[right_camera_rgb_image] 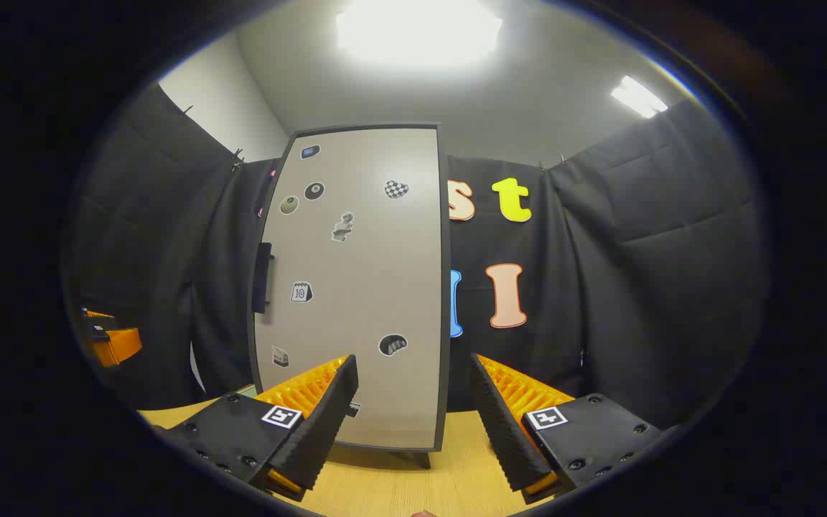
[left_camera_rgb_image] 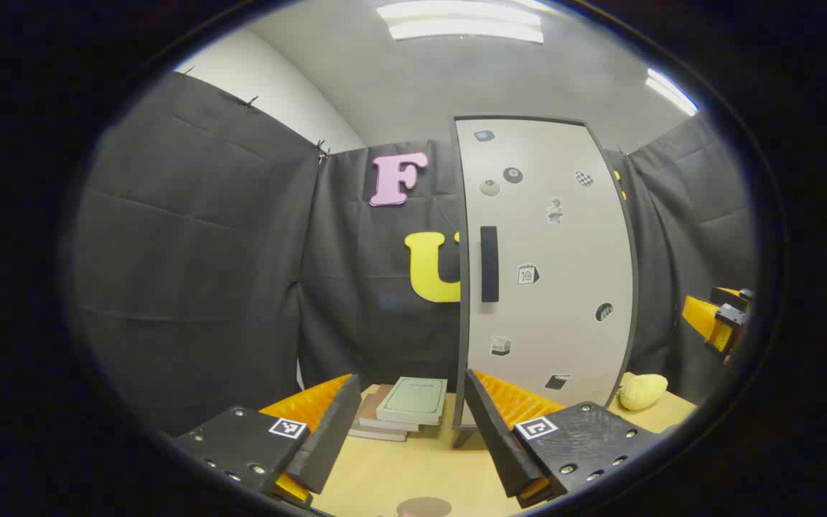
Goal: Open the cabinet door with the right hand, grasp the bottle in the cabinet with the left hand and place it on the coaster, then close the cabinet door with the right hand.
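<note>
A tall cabinet (left_camera_rgb_image: 550, 273) stands on the wooden table with its pale, sticker-covered door closed, so its inside is hidden. The black vertical handle (left_camera_rgb_image: 489, 263) sits on the door's left edge. In the left gripper view, my left gripper (left_camera_rgb_image: 413, 424) is open and empty, low over the table, some way short of the cabinet. A round brown coaster (left_camera_rgb_image: 424, 508) peeks in at the bottom edge between its fingers. In the right gripper view, my right gripper (right_camera_rgb_image: 413, 409) is open and empty, facing the door (right_camera_rgb_image: 356, 287) with the handle (right_camera_rgb_image: 264, 276) up and to its left.
A stack of books (left_camera_rgb_image: 403, 409) lies on the table (left_camera_rgb_image: 399, 474) left of the cabinet's foot. A yellow lumpy object (left_camera_rgb_image: 642, 391) rests to the cabinet's right. The other gripper shows at the right edge (left_camera_rgb_image: 718, 323) and at the left edge (right_camera_rgb_image: 108, 337).
</note>
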